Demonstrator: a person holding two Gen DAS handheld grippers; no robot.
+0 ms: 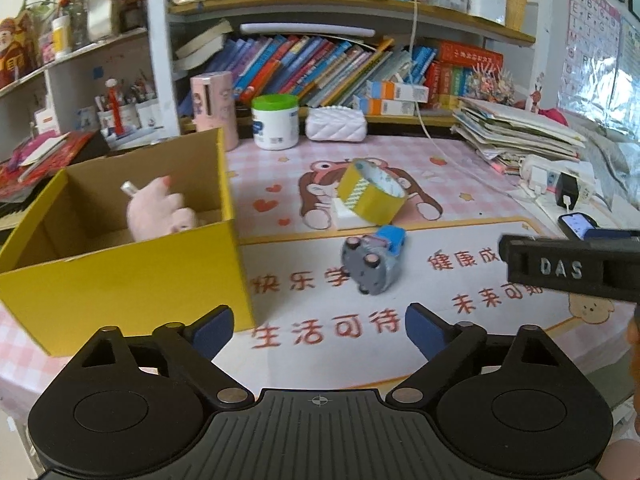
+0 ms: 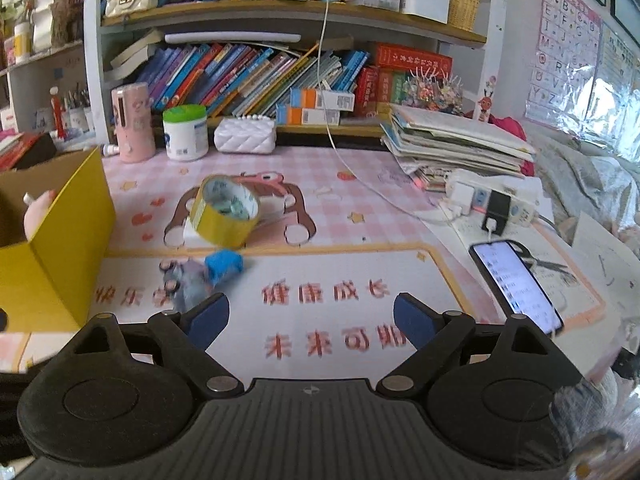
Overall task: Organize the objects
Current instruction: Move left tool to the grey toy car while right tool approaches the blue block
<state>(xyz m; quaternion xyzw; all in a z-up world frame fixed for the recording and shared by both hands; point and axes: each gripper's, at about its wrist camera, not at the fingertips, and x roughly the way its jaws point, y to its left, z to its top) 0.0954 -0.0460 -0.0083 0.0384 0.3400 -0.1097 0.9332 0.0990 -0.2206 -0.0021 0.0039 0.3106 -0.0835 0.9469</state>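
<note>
A yellow cardboard box (image 1: 124,276) stands open on the left of the desk mat, with a pink plush toy (image 1: 160,210) inside; the box also shows in the right wrist view (image 2: 60,248). A blue and grey toy truck (image 1: 374,260) lies on its side on the mat, also in the right wrist view (image 2: 204,276). A yellow tape roll (image 1: 370,192) leans on a white block (image 1: 346,216) behind it, and shows again in the right wrist view (image 2: 226,210). My left gripper (image 1: 319,330) is open and empty, short of the truck. My right gripper (image 2: 311,318) is open and empty, to the truck's right.
A phone (image 2: 516,284) lies at the right beside a power strip (image 2: 492,200) with cables. A paper stack (image 2: 456,140) sits at the back right. A green-lidded tub (image 1: 276,122), a pink cylinder (image 1: 212,104) and a white quilted case (image 1: 336,124) line the bookshelf base.
</note>
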